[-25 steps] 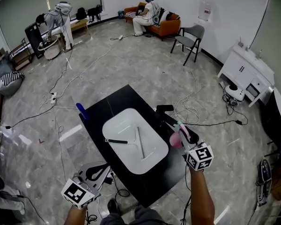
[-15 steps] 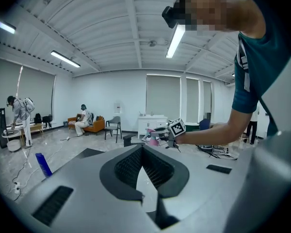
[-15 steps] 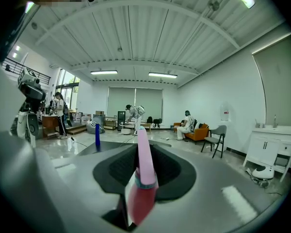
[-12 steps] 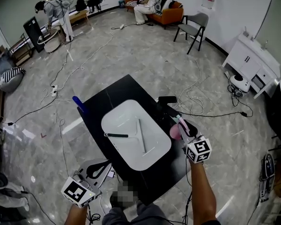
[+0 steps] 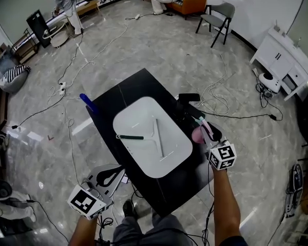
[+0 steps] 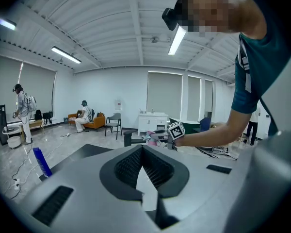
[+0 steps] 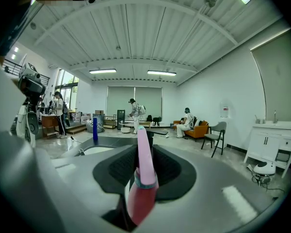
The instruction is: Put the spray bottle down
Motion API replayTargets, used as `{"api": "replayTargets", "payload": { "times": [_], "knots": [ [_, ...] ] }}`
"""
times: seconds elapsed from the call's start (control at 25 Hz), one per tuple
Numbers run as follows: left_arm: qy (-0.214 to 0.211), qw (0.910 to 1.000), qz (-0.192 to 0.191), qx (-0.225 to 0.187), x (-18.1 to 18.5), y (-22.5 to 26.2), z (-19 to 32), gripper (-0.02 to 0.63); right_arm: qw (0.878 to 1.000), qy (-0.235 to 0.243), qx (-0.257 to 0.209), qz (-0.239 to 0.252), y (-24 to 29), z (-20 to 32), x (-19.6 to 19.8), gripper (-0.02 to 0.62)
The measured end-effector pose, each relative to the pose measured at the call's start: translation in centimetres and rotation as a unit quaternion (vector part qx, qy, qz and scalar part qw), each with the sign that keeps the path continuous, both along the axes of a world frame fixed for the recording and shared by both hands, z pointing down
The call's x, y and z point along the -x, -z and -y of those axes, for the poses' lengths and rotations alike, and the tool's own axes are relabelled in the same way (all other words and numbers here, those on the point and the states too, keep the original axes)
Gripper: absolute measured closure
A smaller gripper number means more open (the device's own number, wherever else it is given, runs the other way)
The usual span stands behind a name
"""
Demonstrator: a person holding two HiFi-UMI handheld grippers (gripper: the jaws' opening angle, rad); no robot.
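Pink bottle [image 7: 141, 178] clamped in right gripper [image 5: 201, 130] above table [image 5: 113, 104], beside tray [image 5: 136, 116]. Lower gently, base flat, then release. Left gripper [image 6: 142, 154] closed, empty.

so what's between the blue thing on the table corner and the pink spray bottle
The white tray, with a black-handled tool and a pale stick lying on it; the head view shows it.

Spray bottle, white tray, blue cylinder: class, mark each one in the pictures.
spray bottle [image 5: 196, 135], head view, pink body.
white tray [image 5: 143, 116], head view, bare floor.
blue cylinder [image 5: 88, 102], head view, mid-shaft.
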State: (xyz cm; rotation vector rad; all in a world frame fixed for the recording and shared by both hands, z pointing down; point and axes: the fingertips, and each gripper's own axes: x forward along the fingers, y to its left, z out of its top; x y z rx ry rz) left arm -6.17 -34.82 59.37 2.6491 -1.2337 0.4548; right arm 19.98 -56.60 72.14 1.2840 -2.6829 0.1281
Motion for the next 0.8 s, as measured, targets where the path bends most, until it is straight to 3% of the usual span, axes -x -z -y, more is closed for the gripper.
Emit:
{"api": "replayTargets", "payload": {
  "times": [0.48,0.8],
  "knots": [
    [0.013,0.9999,-0.004,-0.003,1.9,0.8,0.3,0.614,1.0,-0.006,0.001,-0.022,-0.5,0.3,0.1,0.48],
    [0.014,0.9998,-0.004,-0.017,3.7,3.0,-0.5,0.614,0.999,-0.019,0.008,-0.037,0.8,-0.6,0.3,0.409]
  ]
}}
